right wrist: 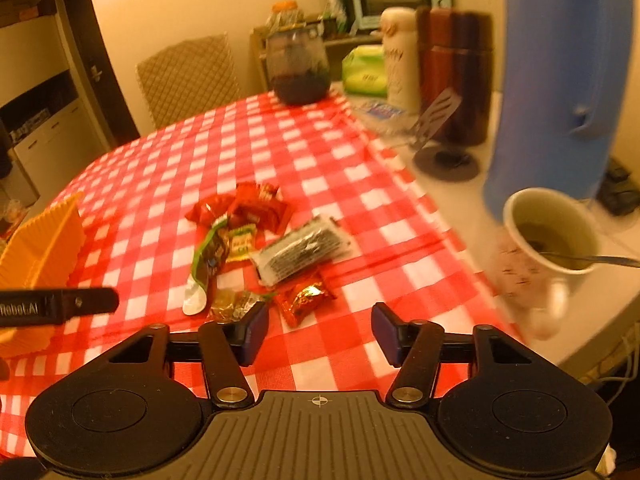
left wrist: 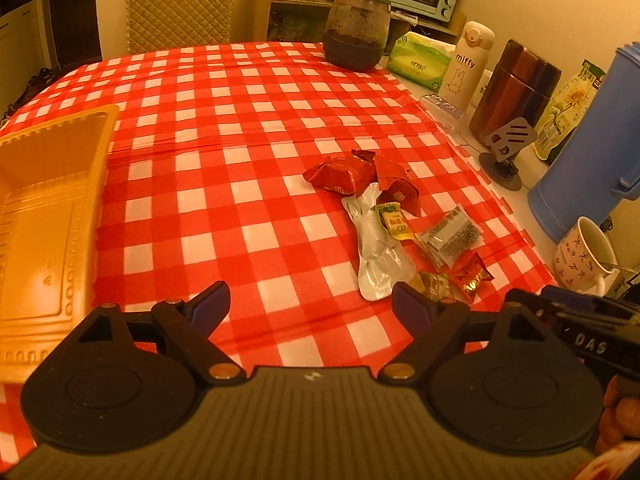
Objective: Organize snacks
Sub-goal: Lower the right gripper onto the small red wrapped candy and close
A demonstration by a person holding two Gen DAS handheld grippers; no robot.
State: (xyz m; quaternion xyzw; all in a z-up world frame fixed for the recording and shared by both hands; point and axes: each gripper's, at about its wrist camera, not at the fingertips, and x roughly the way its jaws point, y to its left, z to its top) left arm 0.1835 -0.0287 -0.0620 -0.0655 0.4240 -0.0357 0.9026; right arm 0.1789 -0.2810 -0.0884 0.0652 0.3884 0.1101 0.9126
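Observation:
A heap of snacks lies on the red checked tablecloth [left wrist: 240, 128]: red packets [left wrist: 340, 174], a long white packet [left wrist: 374, 252], a yellow-green sweet [left wrist: 394, 220], a clear dark packet [left wrist: 450, 236], a small red-gold sweet [left wrist: 472, 278] and a gold-green one [left wrist: 434, 284]. The heap also shows in the right wrist view, with the red-gold sweet [right wrist: 306, 298] nearest. An orange tray [left wrist: 44, 224] sits at the left, empty. My left gripper [left wrist: 310, 304] is open and empty, near the heap's left. My right gripper [right wrist: 320, 328] is open and empty, just short of the red-gold sweet.
Along the right edge stand a blue flask [left wrist: 588, 140], a patterned mug [right wrist: 548, 240] with a spoon, a brown canister [left wrist: 516, 88], a white miffy bottle [left wrist: 466, 64], a tissue pack [left wrist: 420, 60] and a dark glass jar [left wrist: 356, 28]. A padded chair [left wrist: 180, 4] stands behind the table.

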